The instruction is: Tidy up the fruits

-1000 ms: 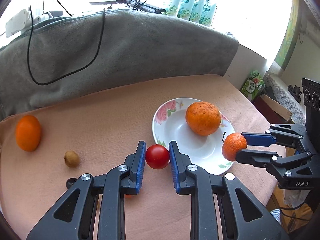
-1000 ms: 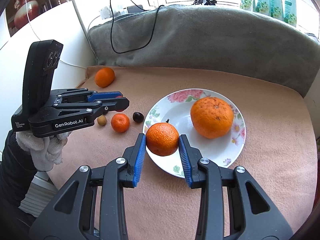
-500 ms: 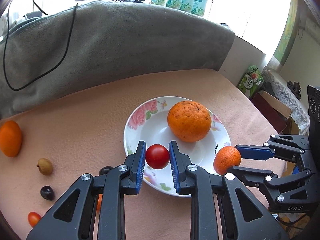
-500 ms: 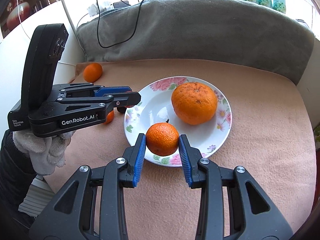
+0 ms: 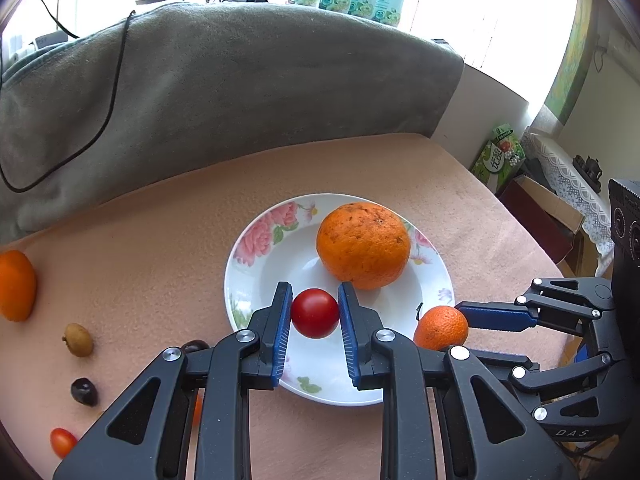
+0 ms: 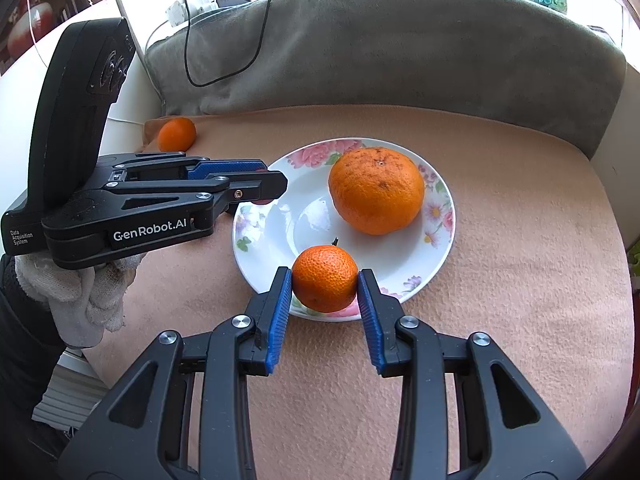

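Observation:
A white flowered plate (image 5: 276,268) (image 6: 404,276) sits on the peach cloth and holds a large orange (image 5: 363,245) (image 6: 376,191). My left gripper (image 5: 314,313) is shut on a red tomato (image 5: 314,313) and holds it over the plate's near left part; in the right wrist view it reaches in from the left (image 6: 264,184). My right gripper (image 6: 325,284) is shut on a small mandarin (image 6: 325,284) (image 5: 440,328) over the plate's near rim.
On the cloth left of the plate lie an orange (image 5: 16,285) (image 6: 177,134), a small brown fruit (image 5: 78,340), a dark fruit (image 5: 84,391) and a small red tomato (image 5: 62,441). A grey blanket (image 5: 240,80) with a black cable rises behind. Boxes (image 5: 536,200) stand past the right edge.
Both grippers have moved in over the plate with their fruits. The tomato was over the cloth left of the plate and now hangs above the plate's inside.

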`<action>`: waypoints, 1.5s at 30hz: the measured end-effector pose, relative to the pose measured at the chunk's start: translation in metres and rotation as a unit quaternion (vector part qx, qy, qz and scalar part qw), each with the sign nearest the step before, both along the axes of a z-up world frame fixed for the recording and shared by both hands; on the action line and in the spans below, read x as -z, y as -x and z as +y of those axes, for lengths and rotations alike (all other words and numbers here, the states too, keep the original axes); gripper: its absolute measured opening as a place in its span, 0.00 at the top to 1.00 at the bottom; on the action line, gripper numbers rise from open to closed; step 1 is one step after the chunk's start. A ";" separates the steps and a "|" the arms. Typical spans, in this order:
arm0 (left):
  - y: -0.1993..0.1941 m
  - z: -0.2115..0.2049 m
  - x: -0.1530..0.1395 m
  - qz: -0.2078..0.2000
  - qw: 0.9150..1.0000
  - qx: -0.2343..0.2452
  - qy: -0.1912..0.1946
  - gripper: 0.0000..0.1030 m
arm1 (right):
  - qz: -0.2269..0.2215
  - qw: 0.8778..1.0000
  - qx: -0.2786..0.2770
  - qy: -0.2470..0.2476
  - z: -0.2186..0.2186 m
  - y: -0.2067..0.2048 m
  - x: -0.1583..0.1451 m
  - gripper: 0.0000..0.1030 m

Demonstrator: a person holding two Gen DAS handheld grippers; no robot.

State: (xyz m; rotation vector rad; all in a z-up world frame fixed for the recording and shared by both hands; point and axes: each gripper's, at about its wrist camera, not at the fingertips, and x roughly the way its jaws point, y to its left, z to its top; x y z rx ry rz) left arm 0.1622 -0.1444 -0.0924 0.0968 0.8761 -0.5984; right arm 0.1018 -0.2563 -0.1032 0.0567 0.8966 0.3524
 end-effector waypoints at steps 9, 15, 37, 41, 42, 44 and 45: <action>0.001 -0.002 0.002 0.002 1.000 -0.002 -0.006 0.78 | 0.004 1.000 -0.005 0.003 0.002 0.001 0.002 0.66; 0.000 -0.002 -0.001 0.001 1.000 -0.003 -0.003 0.78 | 0.002 1.000 -0.003 0.002 0.003 0.001 0.002 0.65; 0.006 0.003 -0.018 -0.031 0.999 -0.041 -0.009 0.32 | -0.027 1.000 0.010 -0.008 0.003 0.011 -0.008 0.20; 0.009 0.005 -0.020 -0.037 0.998 -0.050 -0.017 0.32 | -0.029 0.999 0.011 -0.013 0.003 0.014 -0.010 0.17; 0.010 0.006 -0.021 -0.038 0.998 -0.052 -0.017 0.31 | -0.030 0.999 0.012 -0.013 0.003 0.014 -0.010 0.17; 0.011 0.007 -0.022 -0.038 0.997 -0.057 -0.017 0.31 | -0.031 0.999 0.013 -0.014 0.003 0.015 -0.011 0.17; 0.012 0.008 -0.022 -0.038 0.997 -0.060 -0.017 0.31 | -0.032 0.999 0.014 -0.014 0.003 0.015 -0.011 0.16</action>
